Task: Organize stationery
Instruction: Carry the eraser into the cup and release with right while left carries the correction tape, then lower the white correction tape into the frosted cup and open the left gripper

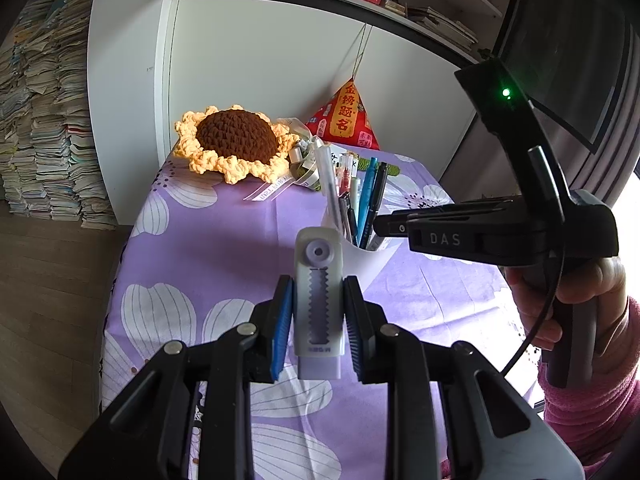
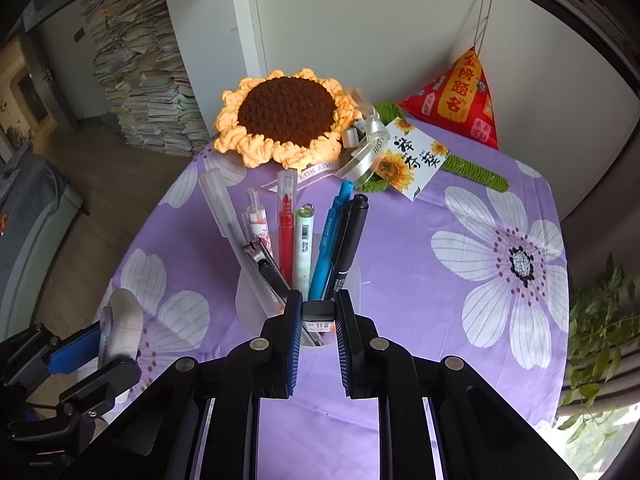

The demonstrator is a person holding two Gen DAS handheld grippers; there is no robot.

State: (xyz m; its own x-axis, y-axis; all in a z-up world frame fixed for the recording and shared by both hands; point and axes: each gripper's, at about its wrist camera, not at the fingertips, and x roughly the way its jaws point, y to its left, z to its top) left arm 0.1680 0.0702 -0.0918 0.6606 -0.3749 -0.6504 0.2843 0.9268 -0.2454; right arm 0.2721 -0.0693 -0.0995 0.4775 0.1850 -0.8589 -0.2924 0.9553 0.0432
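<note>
White correction tape [image 1: 318,300] sits clamped between the pads of your left gripper [image 1: 318,312] above the purple tablecloth [image 1: 224,264], while your right gripper [image 2: 318,316] pinches a small black item [image 2: 318,310] over the pen holder [image 2: 248,300].

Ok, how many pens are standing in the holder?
6 visible, left to right: clear pen, pink-patterned pen, red marker, white pen, blue pen, black pen. The dark item in the right claw may be another; more may be hidden.

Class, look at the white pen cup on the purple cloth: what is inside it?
The pen cup holds a clear pen, red marker, white marker, blue pen, black pen and a clip-topped one. Their lower ends and the cup's bottom are hidden.
</note>
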